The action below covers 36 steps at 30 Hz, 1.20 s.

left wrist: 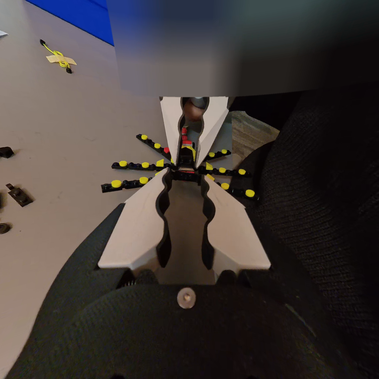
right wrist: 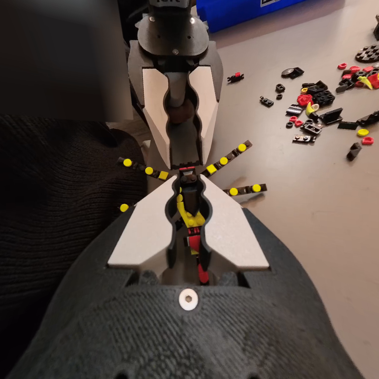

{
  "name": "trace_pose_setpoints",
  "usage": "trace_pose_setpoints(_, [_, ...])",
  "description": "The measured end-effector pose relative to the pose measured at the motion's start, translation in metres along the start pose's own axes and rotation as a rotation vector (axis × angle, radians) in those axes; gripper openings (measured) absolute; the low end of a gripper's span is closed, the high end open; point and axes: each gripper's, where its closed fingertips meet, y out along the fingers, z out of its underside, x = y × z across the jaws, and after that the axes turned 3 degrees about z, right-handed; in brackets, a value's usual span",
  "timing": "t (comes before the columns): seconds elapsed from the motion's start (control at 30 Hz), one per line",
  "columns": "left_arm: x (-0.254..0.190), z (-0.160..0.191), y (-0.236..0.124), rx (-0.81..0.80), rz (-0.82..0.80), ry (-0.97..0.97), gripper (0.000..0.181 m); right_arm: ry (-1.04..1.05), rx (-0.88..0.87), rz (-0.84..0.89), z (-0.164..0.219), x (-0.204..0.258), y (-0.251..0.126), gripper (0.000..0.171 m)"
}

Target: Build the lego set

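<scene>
A spider-like lego model (left wrist: 133, 165) has a black body and several black legs with yellow round studs. My left gripper (left wrist: 185, 174) is shut on one end of the body. My right gripper (left wrist: 185, 162) comes in from the far side, tip to tip with it. In the right wrist view the yellow, red and black body (right wrist: 192, 219) runs between the right gripper's (right wrist: 187, 178) fingers, which are shut on it. The left gripper (right wrist: 185, 164) grips the black and red end opposite. The legs (right wrist: 244, 188) cast shadows on the table below.
A pile of loose black, red and yellow pieces (right wrist: 328, 102) lies on the grey table (right wrist: 266, 205) to the right. A blue box (right wrist: 235, 14) stands at the back. A few dark pieces (left wrist: 19, 195) and a taped yellow cord (left wrist: 59, 58) lie left. Dark knit fabric (right wrist: 51, 184) borders the table edge. Both grippers' tips are close together, under 4 cm apart.
</scene>
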Motion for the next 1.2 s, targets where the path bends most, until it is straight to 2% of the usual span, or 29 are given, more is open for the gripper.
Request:
trace_pose_setpoints(0.23, [-0.005, -0.028, -0.007, -0.201, 0.076, -0.118, 0.026, 0.009, -0.149, -0.023, -0.022, 0.002, -0.016, 0.014])
trace_pose_setpoints(0.47, [-0.01, -0.045, -0.015, -0.303, 0.082, -0.121, 0.026, 0.029, -0.241, -0.04, -0.038, 0.005, -0.023, 0.013])
trace_pose_setpoints(0.97, [-0.013, -0.054, -0.019, -0.36, 0.079, -0.114, 0.026, 0.056, -0.294, -0.043, -0.047, 0.006, -0.027, 0.013])
trace_pose_setpoints(1.2, [-0.003, -0.056, -0.018, -0.348, 0.007, -0.153, 0.029, 0.06, -0.298, -0.005, -0.046, -0.003, -0.027, 0.013])
